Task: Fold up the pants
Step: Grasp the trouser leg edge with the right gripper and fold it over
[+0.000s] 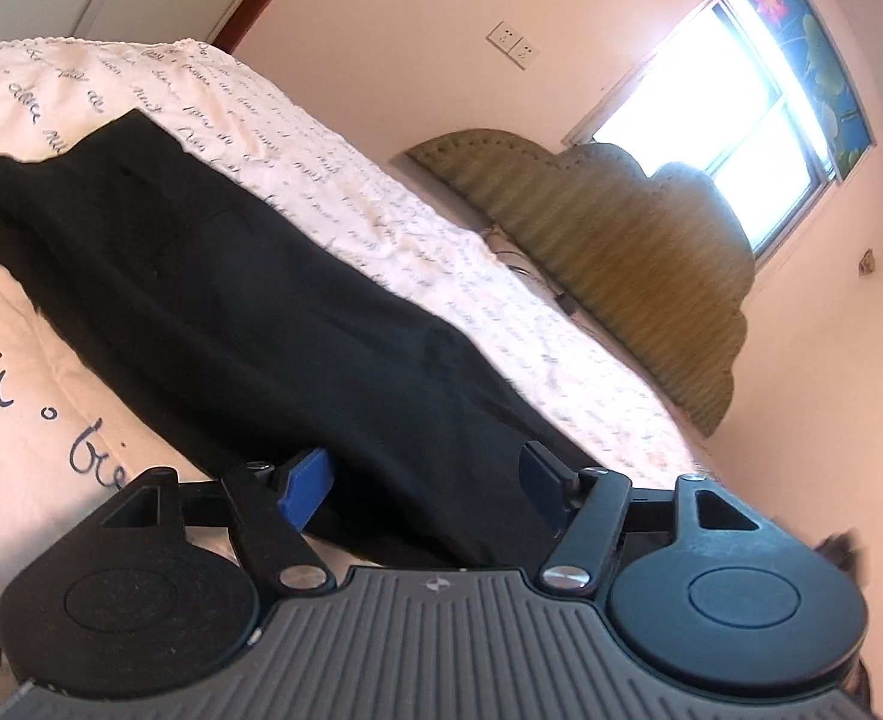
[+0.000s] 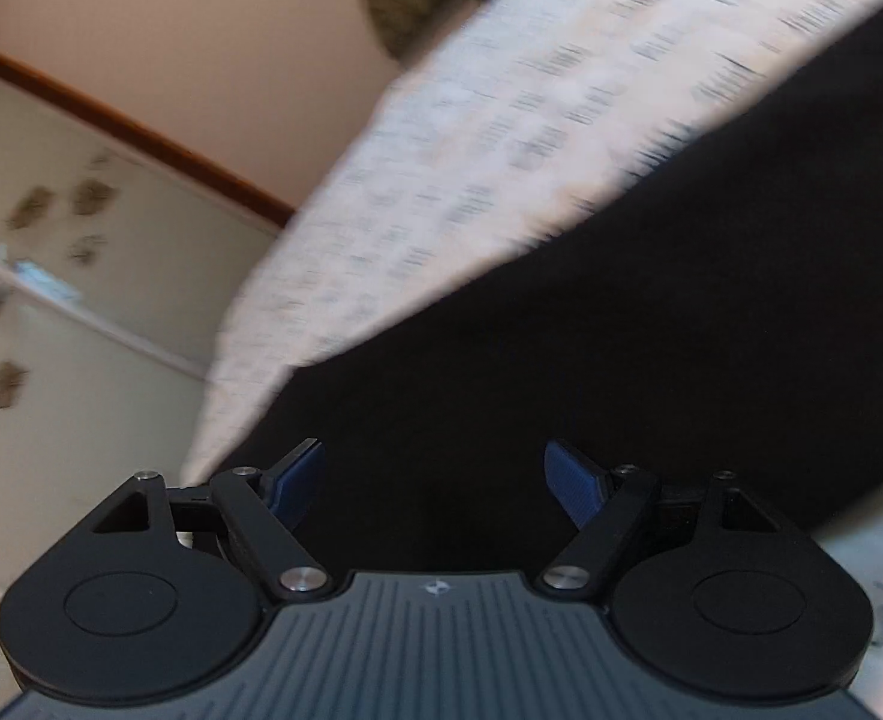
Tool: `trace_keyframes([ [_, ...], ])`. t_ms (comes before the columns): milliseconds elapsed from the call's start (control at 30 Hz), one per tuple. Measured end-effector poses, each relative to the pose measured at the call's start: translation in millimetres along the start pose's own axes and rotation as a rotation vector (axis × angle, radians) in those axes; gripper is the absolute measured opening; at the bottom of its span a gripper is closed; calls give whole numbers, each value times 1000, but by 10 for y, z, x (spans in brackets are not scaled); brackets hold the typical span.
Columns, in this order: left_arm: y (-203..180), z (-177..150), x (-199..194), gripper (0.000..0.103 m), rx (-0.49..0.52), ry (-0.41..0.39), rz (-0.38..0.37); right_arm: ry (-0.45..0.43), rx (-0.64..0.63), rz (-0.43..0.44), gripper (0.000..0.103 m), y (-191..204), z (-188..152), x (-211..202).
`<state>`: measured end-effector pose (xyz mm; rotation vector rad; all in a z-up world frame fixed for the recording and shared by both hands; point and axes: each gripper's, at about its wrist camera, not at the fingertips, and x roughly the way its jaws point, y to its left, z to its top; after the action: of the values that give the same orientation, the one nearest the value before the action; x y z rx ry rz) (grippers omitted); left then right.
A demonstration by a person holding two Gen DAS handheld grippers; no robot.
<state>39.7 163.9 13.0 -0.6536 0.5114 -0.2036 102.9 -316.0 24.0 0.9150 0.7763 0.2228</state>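
Black pants (image 1: 231,300) lie stretched out lengthwise on a white bedspread (image 1: 333,180) printed with dark script. My left gripper (image 1: 420,483) is open, its blue pads wide apart on either side of the near end of the pants, low over the cloth. The pants also fill the right wrist view (image 2: 591,330), which is blurred. My right gripper (image 2: 435,480) is open, its blue pads spread over the black cloth close to the bed's edge. Neither gripper holds anything.
A woven tan headboard (image 1: 621,252) stands against a pink wall under a bright window (image 1: 735,96). A wall socket (image 1: 510,43) is beside it. The right wrist view shows a pale wardrobe door (image 2: 69,276) with a brown wooden frame (image 2: 141,132) beyond the bed's edge.
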Motion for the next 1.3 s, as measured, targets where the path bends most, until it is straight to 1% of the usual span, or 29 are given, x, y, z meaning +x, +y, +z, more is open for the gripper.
trace_keyframes([
  [33, -65, 26, -57, 70, 12, -3, -3, -25, 17, 53, 79, -118, -36, -45],
  [67, -136, 49, -126, 70, 36, -14, -12, -52, 41, 76, 79, -182, -52, -112],
  [100, -215, 70, -173, 70, 66, -14, -22, -74, 57, 74, 79, -204, -53, -165],
  [133, -296, 93, -189, 72, 97, 13, -28, -93, 61, 62, 80, -214, -53, -214],
  [200, -430, 116, -181, 72, 151, 115, -38, -116, 72, 33, 80, -255, -73, -301],
  [233, -496, 107, -183, 72, 178, 162, -54, -113, 78, 40, 80, -292, -84, -323],
  [267, -563, 96, -196, 72, 213, 188, -72, -108, 84, 50, 80, -332, -100, -357],
  [300, -637, 81, -223, 72, 254, 183, -87, -108, 90, 56, 80, -357, -114, -375],
  [367, -788, 91, -304, 73, 339, 110, -115, -115, 99, 60, 80, -411, -125, -451],
  [400, -852, 123, -321, 76, 371, 59, -126, -127, 104, 58, 80, -429, -123, -492],
  [433, -888, 155, -311, 83, 392, 20, -133, -149, 109, 55, 80, -441, -116, -544],
  [467, -903, 197, -266, 88, 404, -5, -132, -174, 115, 47, 80, -457, -96, -621],
  [500, -892, 222, -192, 92, 412, -17, -117, -197, 123, 38, 81, -480, -61, -685],
  [567, -834, 277, 38, 91, 440, 11, -54, -249, 148, 17, 81, -544, 24, -836],
  [700, -518, 236, 483, 87, 502, 92, 181, -354, 188, -37, 82, -706, 162, -1160],
  [733, -396, 216, 555, 87, 500, 119, 228, -382, 205, -42, 85, -774, 173, -1241],
  [767, -305, 186, 628, 87, 492, 155, 269, -394, 229, -28, 92, -872, 177, -1309],
  [800, -181, 135, 659, 88, 486, 179, 296, -391, 259, -9, 95, -993, 177, -1346],
  [833, -131, 88, 684, 91, 510, 171, 293, -369, 294, 4, 96, -1136, 181, -1356],
  [867, -118, 18, 645, 92, 560, 155, 287, -349, 324, 6, 93, -1317, 182, -1380],
  [900, -141, -30, 627, 95, 602, 165, 289, -352, 333, 23, 89, -1457, 173, -1396],
  [933, -158, -43, 631, 96, 618, 170, 293, -370, 350, 55, 79, -1569, 156, -1438],
  [967, -163, -29, 646, 97, 614, 176, 292, -380, 376, 72, 78, -1641, 148, -1486],
  [1033, -169, -5, 672, 99, 613, 180, 291, -403, 392, 100, 79, -1660, 138, -1594],
  [1100, -203, -16, 657, 99, 622, 170, 299, -471, 372, 101, 83, -1631, 81, -1738],
  [1167, -242, -41, 590, 98, 622, 148, 313, -534, 404, 120, 87, -1685, 18, -1870],
  [1200, -256, -47, 559, 97, 617, 141, 320, -558, 428, 109, 87, -1730, -14, -1930],
  [1233, -278, -49, 534, 96, 612, 135, 328, -572, 446, 79, 87, -1760, 5, -1962],
  [1300, -363, -36, 484, 96, 594, 122, 327, -562, 462, 7, 87, -1814, 12, -1967],
])
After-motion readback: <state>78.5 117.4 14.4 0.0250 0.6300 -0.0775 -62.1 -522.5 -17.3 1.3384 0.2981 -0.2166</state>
